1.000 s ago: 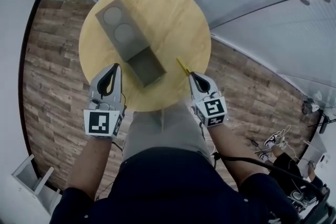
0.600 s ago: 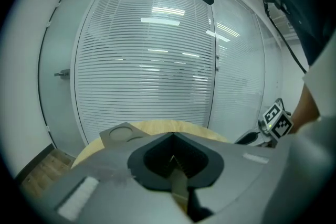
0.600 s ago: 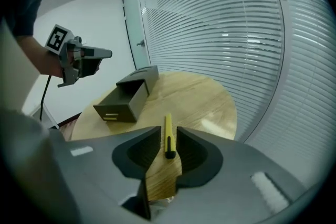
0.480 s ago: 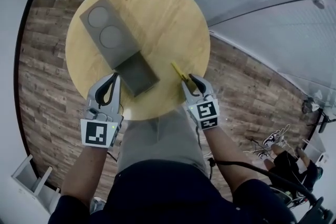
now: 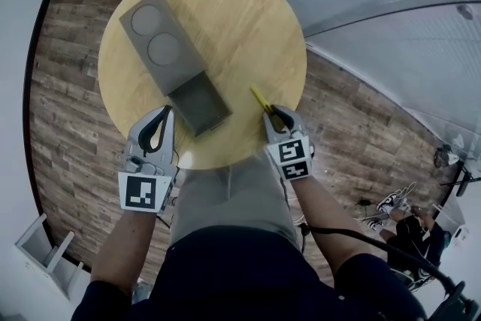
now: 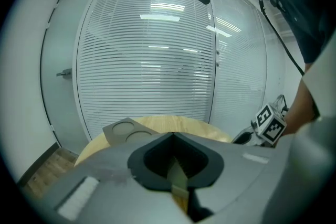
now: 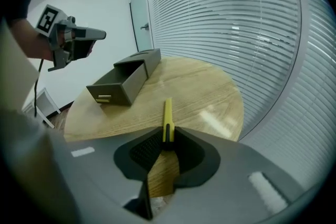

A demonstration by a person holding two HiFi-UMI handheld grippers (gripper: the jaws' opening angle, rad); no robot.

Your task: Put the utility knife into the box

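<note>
Yellow against pale wood, the utility knife [image 5: 260, 98] lies flat on the round tabletop [image 5: 248, 19], close to its near edge and apart to the right of the grey box [image 5: 154, 30], whose drawer [image 5: 201, 107] stands pulled out toward the person. The right tongs [image 5: 272, 113] point down at the knife's near end. Their jaws have just been closing, and in the right gripper view the dark butt of the knife sits between the tips, which appear to press on both its sides, though the contact is too fine to be sure of. The left tongs [image 5: 166, 110] are closed on nothing and hang near the drawer's front, over the tabletop's edge. The step in hand is the pickup: the knife is not yet off the wood and nothing has gone into the box. The next move calls for a grip firm enough that the long handle does not swing from its end. Then comes a lift, a carry leftward over the open drawer, and a turn to lay the knife along it before release.
</note>
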